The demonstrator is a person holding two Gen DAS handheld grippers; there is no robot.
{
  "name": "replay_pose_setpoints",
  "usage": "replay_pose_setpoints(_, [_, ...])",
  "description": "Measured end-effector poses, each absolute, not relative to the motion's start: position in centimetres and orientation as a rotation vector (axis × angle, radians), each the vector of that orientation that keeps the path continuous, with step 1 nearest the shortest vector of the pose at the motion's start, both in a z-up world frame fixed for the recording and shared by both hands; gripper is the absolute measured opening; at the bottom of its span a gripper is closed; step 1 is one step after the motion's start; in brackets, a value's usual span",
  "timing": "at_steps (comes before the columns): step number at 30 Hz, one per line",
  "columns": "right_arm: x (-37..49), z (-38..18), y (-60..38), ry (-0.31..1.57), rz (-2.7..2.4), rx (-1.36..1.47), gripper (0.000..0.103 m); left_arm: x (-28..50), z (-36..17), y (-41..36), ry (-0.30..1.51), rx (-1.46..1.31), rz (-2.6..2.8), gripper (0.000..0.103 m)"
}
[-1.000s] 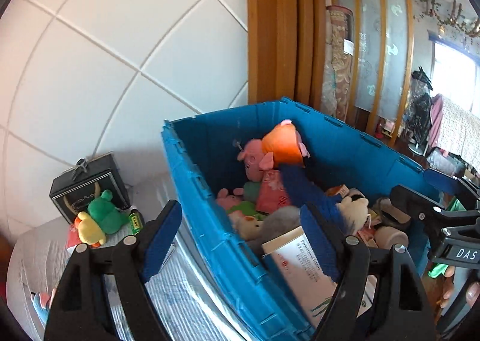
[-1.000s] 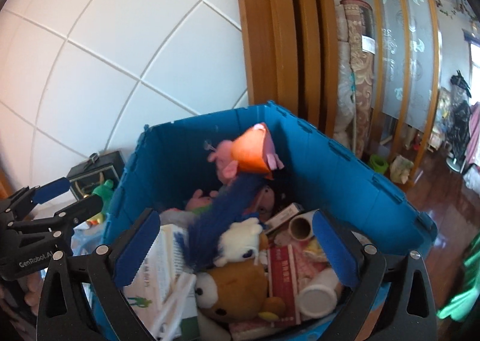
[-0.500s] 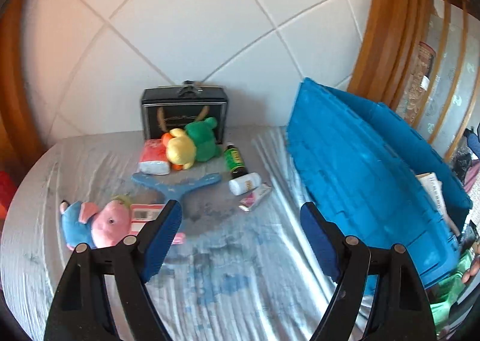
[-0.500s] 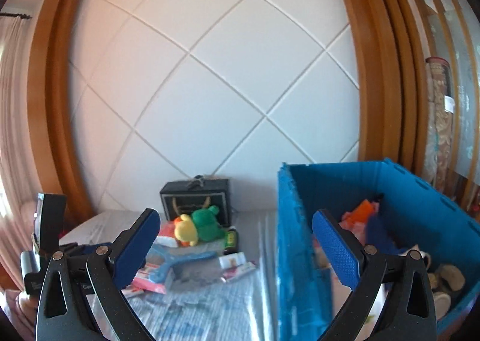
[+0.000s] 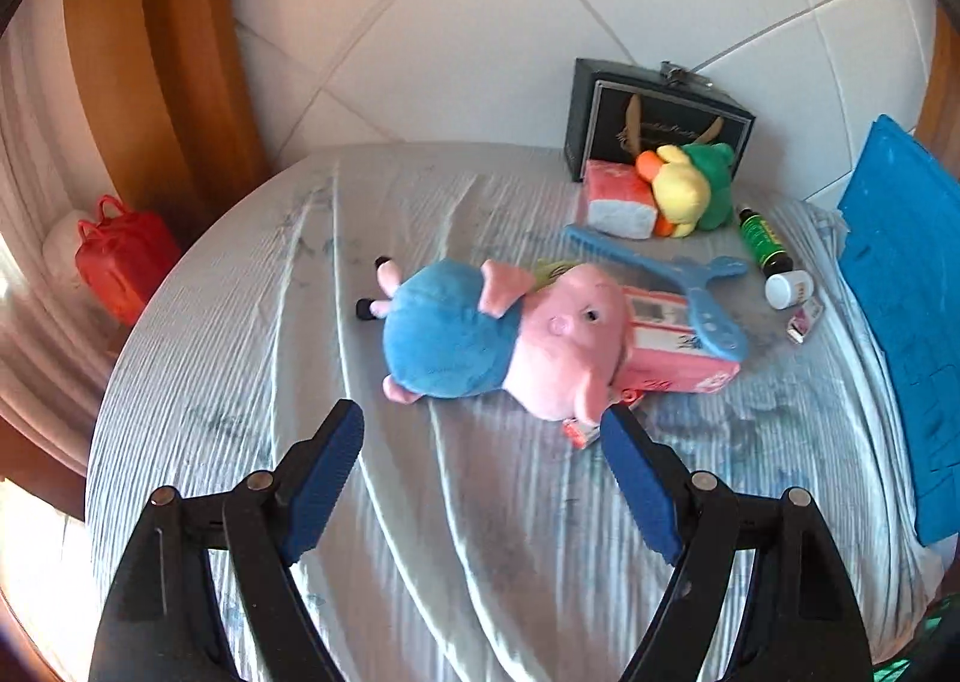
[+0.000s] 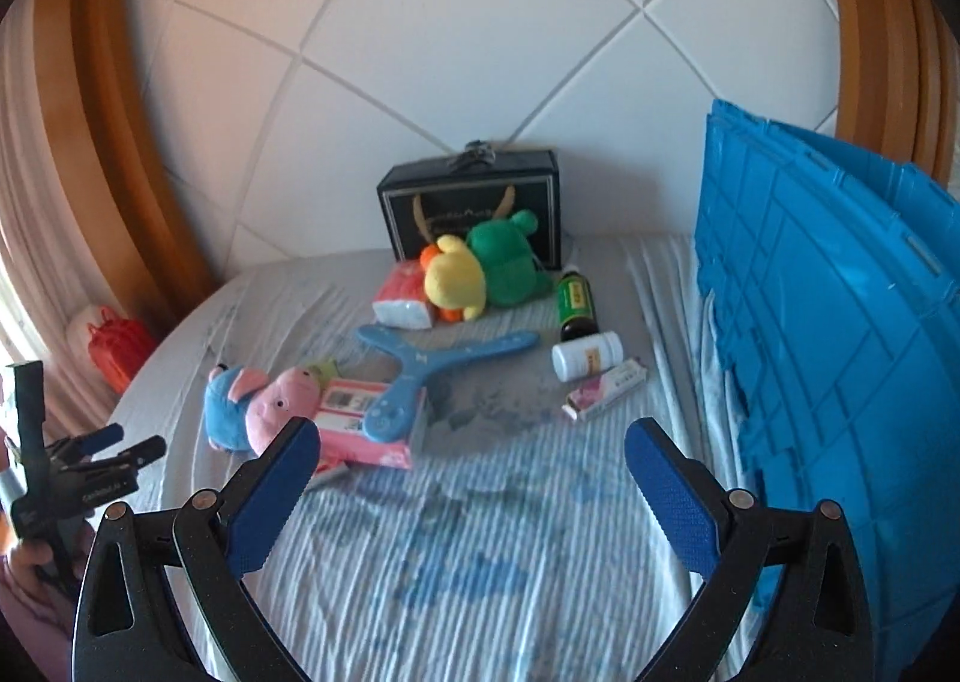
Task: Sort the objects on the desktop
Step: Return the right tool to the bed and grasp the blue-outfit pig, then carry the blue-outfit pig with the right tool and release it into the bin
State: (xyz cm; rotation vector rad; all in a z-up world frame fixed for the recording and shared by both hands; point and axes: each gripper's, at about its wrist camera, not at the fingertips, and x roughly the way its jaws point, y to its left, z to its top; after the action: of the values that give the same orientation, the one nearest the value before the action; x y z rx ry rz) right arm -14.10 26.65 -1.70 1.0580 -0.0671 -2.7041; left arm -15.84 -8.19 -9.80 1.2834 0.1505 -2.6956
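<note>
A pink pig plush in a blue dress (image 5: pixel 498 334) lies on the striped cloth just beyond my open, empty left gripper (image 5: pixel 483 430); it also shows in the right wrist view (image 6: pixel 252 406). Its head rests on a pink box (image 5: pixel 672 349) under a blue boomerang (image 5: pixel 678 274). A yellow and green plush (image 6: pixel 480 274), a red-white pack (image 6: pixel 405 298), a green bottle (image 6: pixel 576 301), a white bottle (image 6: pixel 588 355) and a small pink carton (image 6: pixel 606 388) lie further back. My right gripper (image 6: pixel 471 442) is open and empty above the cloth. The left gripper (image 6: pixel 114 445) shows at its left.
A blue crate (image 6: pixel 840 334) stands at the right edge of the table. A black box (image 6: pixel 474 208) stands against the white tiled wall. A red bag (image 5: pixel 126 256) sits beyond the table's left edge by a wooden frame.
Both grippers have swung left, away from the crate full of toys, and now face the table. The left one has moved close to the pig plush. Both stay open.
</note>
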Motion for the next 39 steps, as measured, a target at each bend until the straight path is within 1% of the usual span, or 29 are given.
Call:
replay_pose_setpoints(5, [-18.1,-5.7,24.4,-0.062,-2.606,1.231,0.103,-18.2,-12.9,-11.4,0.172,1.346,-2.624,0.081])
replay_pose_setpoints(9, [-20.4,-8.1,20.5,0.0,-2.512,1.304,0.103,-20.4,-14.1,-12.6,0.192,1.396,-2.657,0.081])
replay_pose_setpoints(16, [-23.6,-11.9,12.0,0.026,-2.34,1.395,0.103,-24.8,-17.3,-12.9,-0.004,1.538,-2.671,0.081])
replay_pose_setpoints(21, [-24.9,-14.9,5.5,0.078,-2.212,1.487,0.103,-26.7,-19.0,-13.5,-0.098,1.615,-2.716,0.081])
replay_pose_setpoints(25, [-26.1,-16.9,2.3,0.127,-2.18,1.518,0.103,-27.9,-19.8,-13.7,-0.127,1.649,-2.783,0.081])
replay_pose_setpoints(27, [-26.7,-17.8,0.9,0.196,-2.177,1.518,0.102,-28.4,-20.0,-13.9,-0.121,1.659,-2.816,0.084])
replay_pose_setpoints(29, [-27.0,-18.4,-0.3,0.271,-2.182,1.503,0.101,-28.9,-20.6,-14.2,-0.151,1.653,-2.818,0.092])
replay_pose_setpoints(31, [-27.7,-18.9,-0.5,0.278,-2.168,1.511,0.101,-29.5,-21.0,-14.9,-0.115,1.656,-2.836,0.099])
replay_pose_setpoints(33, [-28.5,-19.2,-0.6,0.317,-2.172,1.515,0.101,-30.0,-21.3,-15.3,-0.093,1.658,-2.86,0.1])
replay_pose_setpoints(38, [-30.5,-20.1,-0.6,0.355,-2.119,1.531,0.103,-31.2,-21.7,-15.1,-0.14,1.669,-2.898,0.101])
replay_pose_setpoints(39, [-30.7,-20.0,-0.7,0.365,-2.11,1.524,0.099,-31.3,-21.6,-15.1,-0.144,1.666,-2.904,0.1])
